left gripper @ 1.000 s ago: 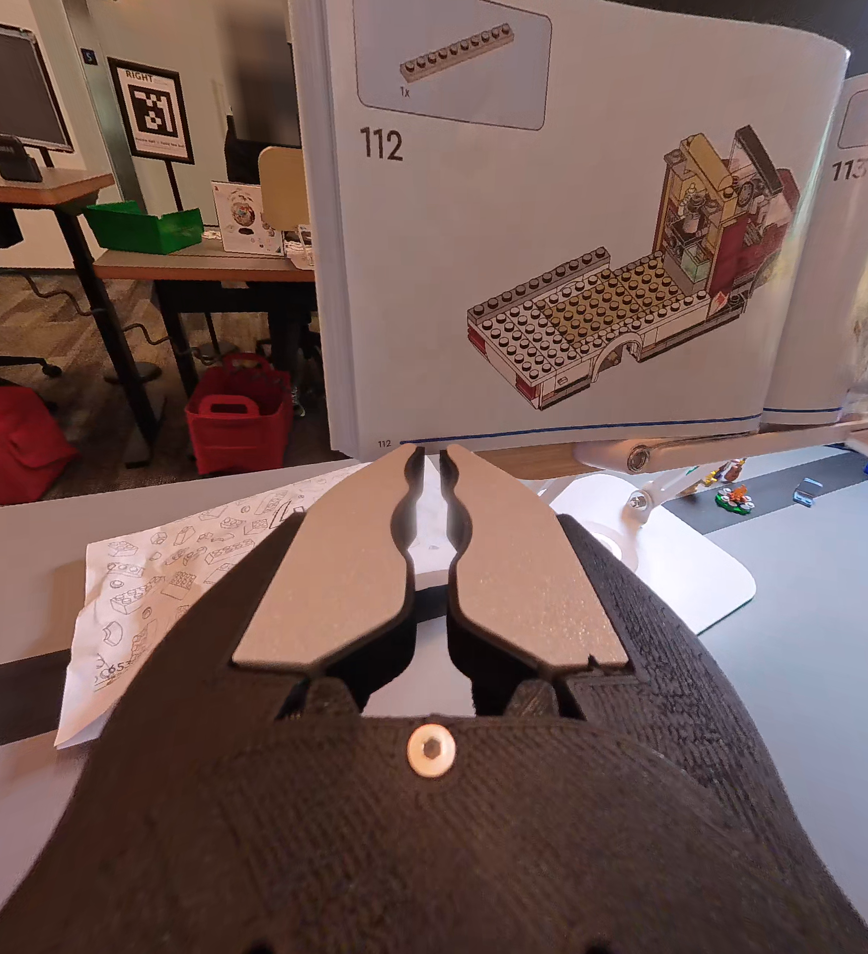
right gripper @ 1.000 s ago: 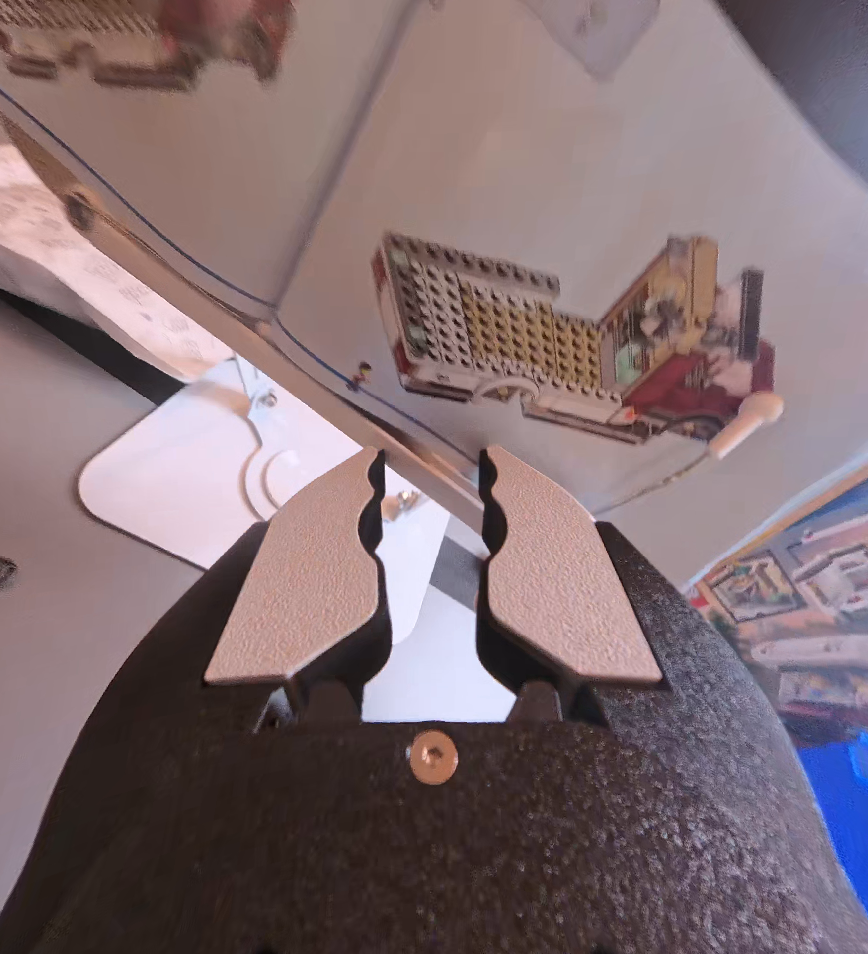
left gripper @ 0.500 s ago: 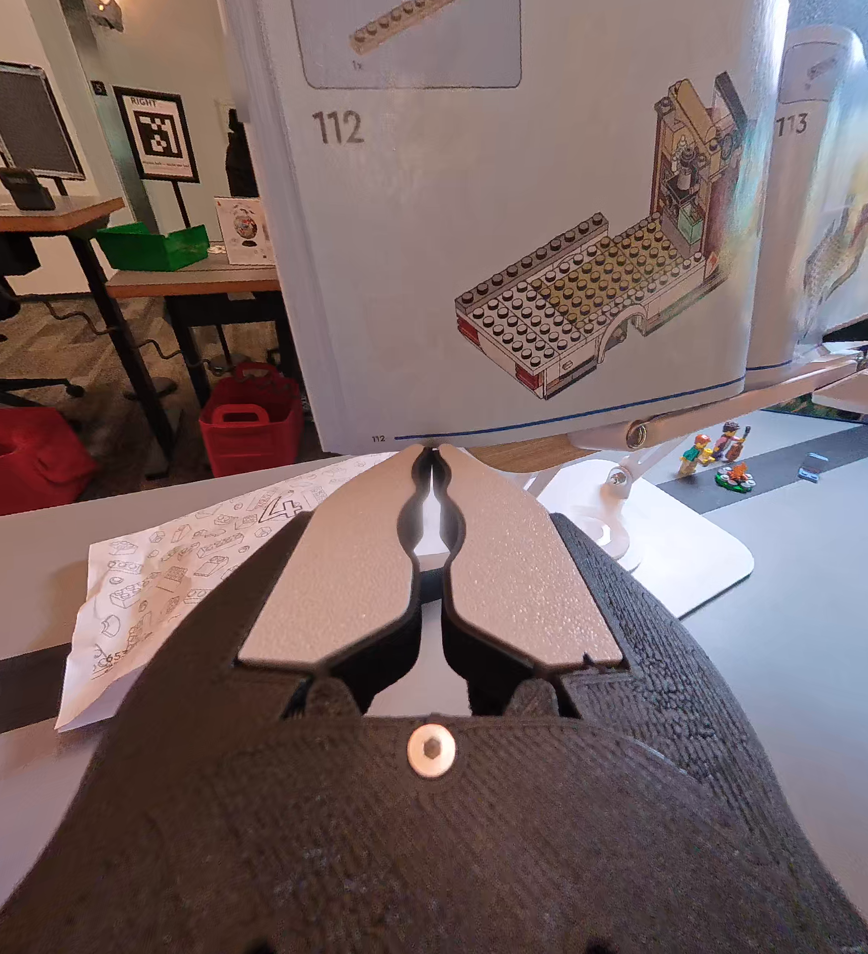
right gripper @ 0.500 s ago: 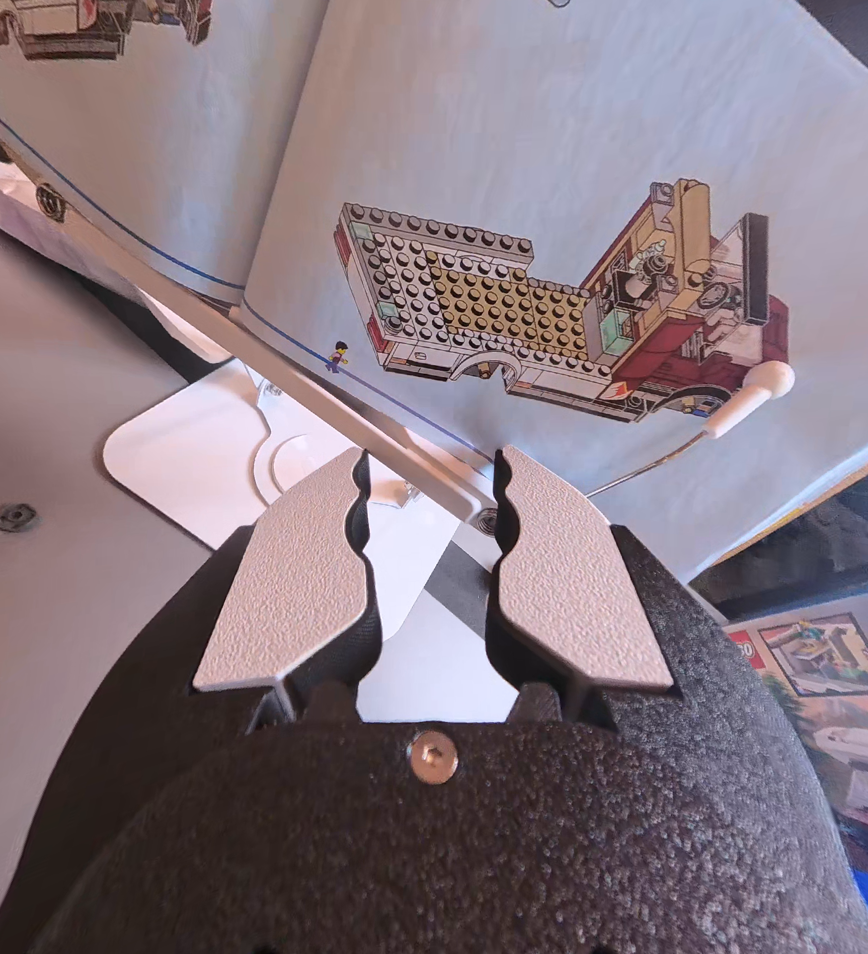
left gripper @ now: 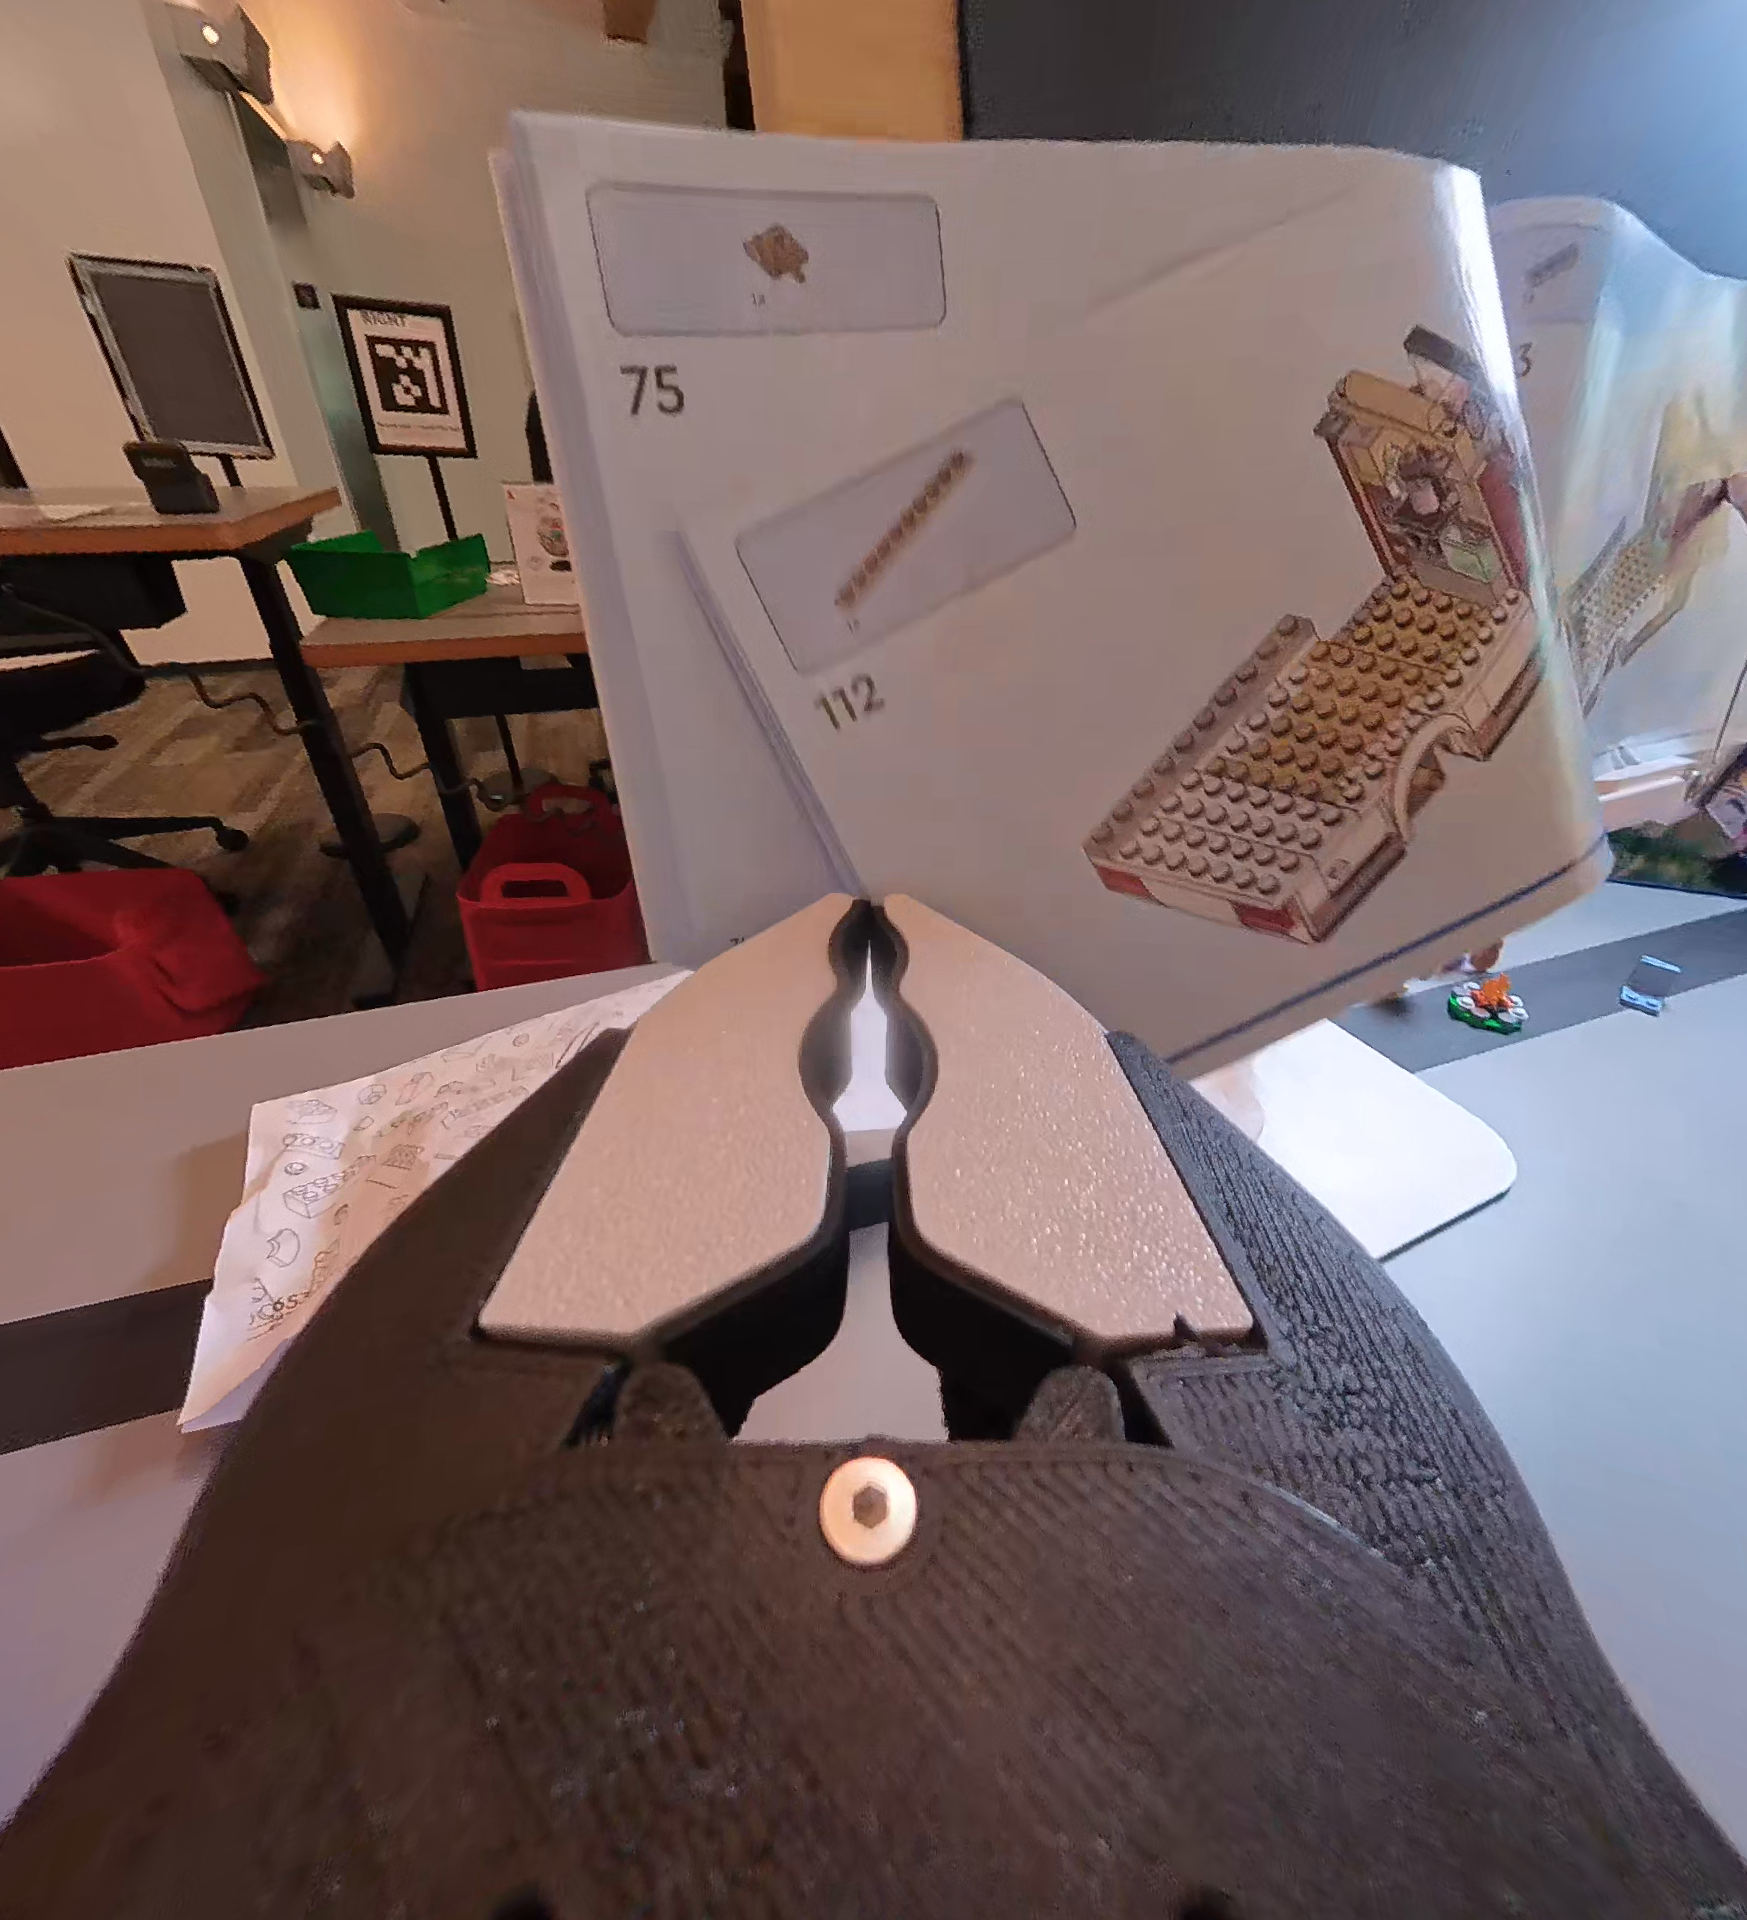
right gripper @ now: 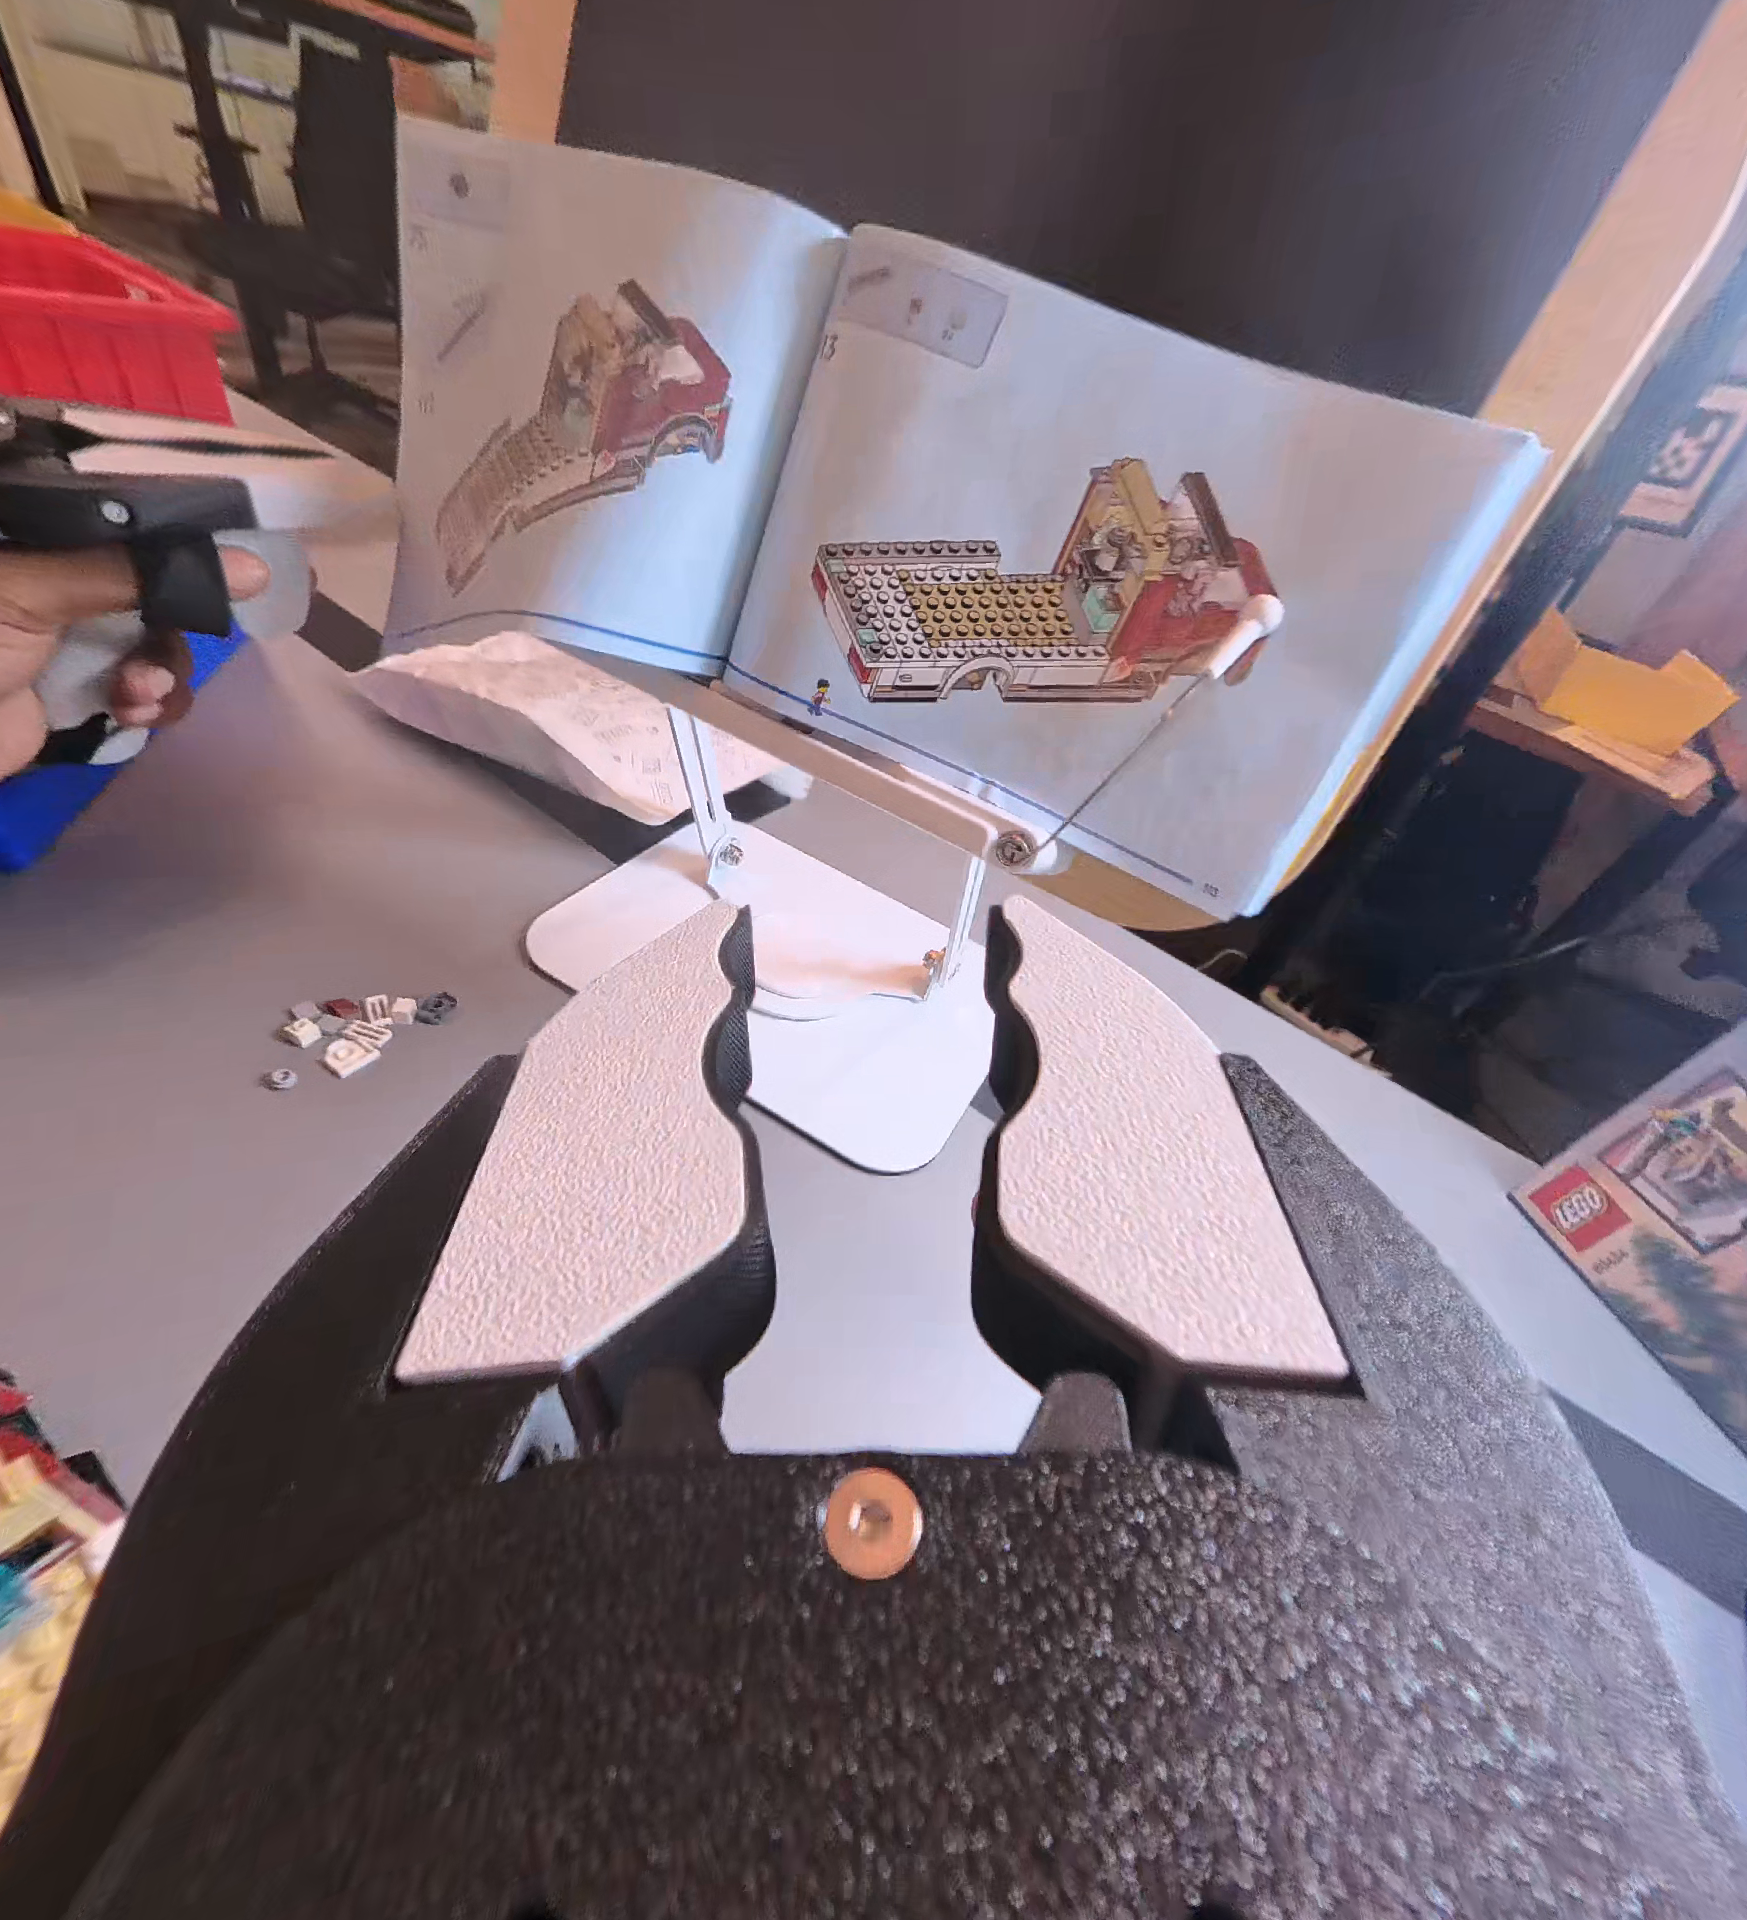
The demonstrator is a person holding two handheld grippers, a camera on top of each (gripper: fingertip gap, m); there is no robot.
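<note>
Left tongs (left gripper: 867,920) are clamped on the corner of a page (left gripper: 1108,582) of the booklet (right gripper: 1004,499) on its stand (right gripper: 827,1049), at 12 o'clock. Right tongs (right gripper: 864,961) gape, empty, above the counter (right gripper: 225,935). A hard pull could tear the page or tip the stand.

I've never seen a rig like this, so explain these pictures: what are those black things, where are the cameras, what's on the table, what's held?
No robot: a person holds a two-finger gripper in each hand, each with a camera looking along its fingers. The left view shows the left gripper shut, seemingly pinching the corner of a lifted page of a brick instruction booklet. The right view shows the right gripper open and empty, facing the booklet's white stand on a grey table, beside loose bricks and a printed paper bag.
</note>
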